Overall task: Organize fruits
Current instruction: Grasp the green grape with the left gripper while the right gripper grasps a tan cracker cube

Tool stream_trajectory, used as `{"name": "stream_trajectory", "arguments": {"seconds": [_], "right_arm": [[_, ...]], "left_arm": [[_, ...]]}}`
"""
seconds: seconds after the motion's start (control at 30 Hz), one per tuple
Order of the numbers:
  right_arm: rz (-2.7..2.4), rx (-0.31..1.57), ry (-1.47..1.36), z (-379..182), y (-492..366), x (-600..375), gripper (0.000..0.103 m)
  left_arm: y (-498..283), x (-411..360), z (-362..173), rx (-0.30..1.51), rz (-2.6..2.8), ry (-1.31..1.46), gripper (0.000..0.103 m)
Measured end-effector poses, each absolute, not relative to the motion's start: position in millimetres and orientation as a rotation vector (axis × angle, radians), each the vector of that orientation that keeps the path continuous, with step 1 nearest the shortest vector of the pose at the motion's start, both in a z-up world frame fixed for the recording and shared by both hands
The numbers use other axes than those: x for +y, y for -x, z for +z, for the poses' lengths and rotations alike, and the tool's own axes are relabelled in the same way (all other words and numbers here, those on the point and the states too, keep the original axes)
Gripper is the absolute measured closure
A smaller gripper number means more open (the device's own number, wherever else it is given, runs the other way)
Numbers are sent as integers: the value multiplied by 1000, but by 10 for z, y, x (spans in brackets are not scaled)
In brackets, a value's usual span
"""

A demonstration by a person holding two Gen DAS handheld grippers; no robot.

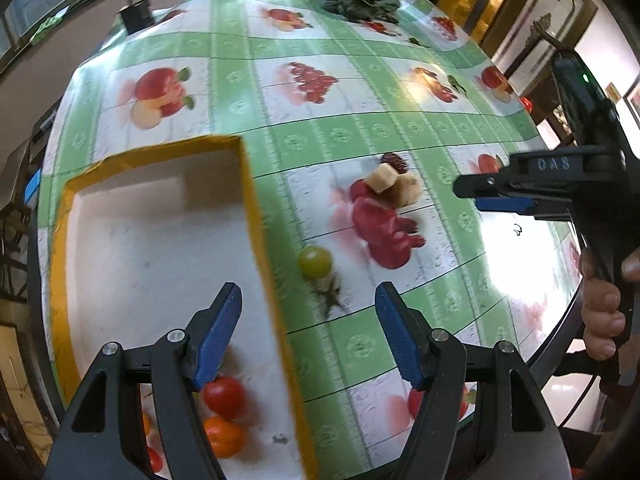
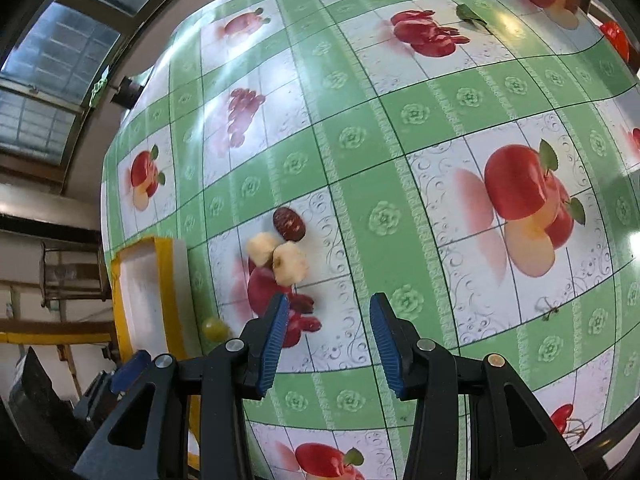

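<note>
The left gripper (image 1: 308,332) sits nearest, its blue fingers (image 1: 218,336) spread wide with nothing between them, straddling the yellow-taped wall of a white foam box (image 1: 256,208). One finger hangs over the box's floor, the other over the tablecloth (image 1: 360,128). Down in the near corner of the box lie a red cherry tomato (image 1: 224,396) and an orange cherry tomato (image 1: 224,436), touching each other; more small fruit shows at the very edge, too hidden to name.

Just outside the box wall on the cloth rests a green grape (image 1: 315,261), with a bit of dark stem debris beside it. Farther out sit two pale peeled fruit chunks (image 1: 394,186), touching, and a wrinkled red date (image 1: 395,162) just behind them.

The right gripper (image 2: 328,340) hovers over the cloth near those chunks, its fingers likewise apart and empty.

The grape looks the likely next pick: light, smooth-skinned and round, so apt to roll or squirt out of a hard pinch. I would take it across its widest middle with a gentle close. The peeled chunks seem soft and moist, easily bruised; grip their flatter sides. The date looks firm and leathery, the most forgiving of the lot.
</note>
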State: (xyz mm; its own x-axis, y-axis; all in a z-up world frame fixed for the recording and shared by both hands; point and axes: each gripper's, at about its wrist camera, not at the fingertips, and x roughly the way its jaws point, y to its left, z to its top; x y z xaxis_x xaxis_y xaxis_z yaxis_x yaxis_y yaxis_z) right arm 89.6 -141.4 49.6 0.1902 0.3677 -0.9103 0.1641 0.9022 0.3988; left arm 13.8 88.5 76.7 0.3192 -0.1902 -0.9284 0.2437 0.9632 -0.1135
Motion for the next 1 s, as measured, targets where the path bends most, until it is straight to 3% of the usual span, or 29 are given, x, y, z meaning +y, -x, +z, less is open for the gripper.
{"name": "stream_trajectory", "arguments": {"seconds": [0.5,0.67,0.9,0.97,1.0], "right_arm": [[272,1443,-331,252,-1163,-859,61],[293,1439,-303,215,-1166,-794,85],[285,1414,-308,266,-1139,-905,86],[294,1415,-332,266,-1127,-939,86],[296,1416,-340,269,-1121,-954,86]], "left_arm": [[-266,611,534,1268,-291,-93,35],[-287,617,501,1268,-317,-58,35],[-368,561,445,1265,-311,-78,35],[-406,500,412,1263,-302,-124,44],[-425,469,373,1277,-295,-149,54]]}}
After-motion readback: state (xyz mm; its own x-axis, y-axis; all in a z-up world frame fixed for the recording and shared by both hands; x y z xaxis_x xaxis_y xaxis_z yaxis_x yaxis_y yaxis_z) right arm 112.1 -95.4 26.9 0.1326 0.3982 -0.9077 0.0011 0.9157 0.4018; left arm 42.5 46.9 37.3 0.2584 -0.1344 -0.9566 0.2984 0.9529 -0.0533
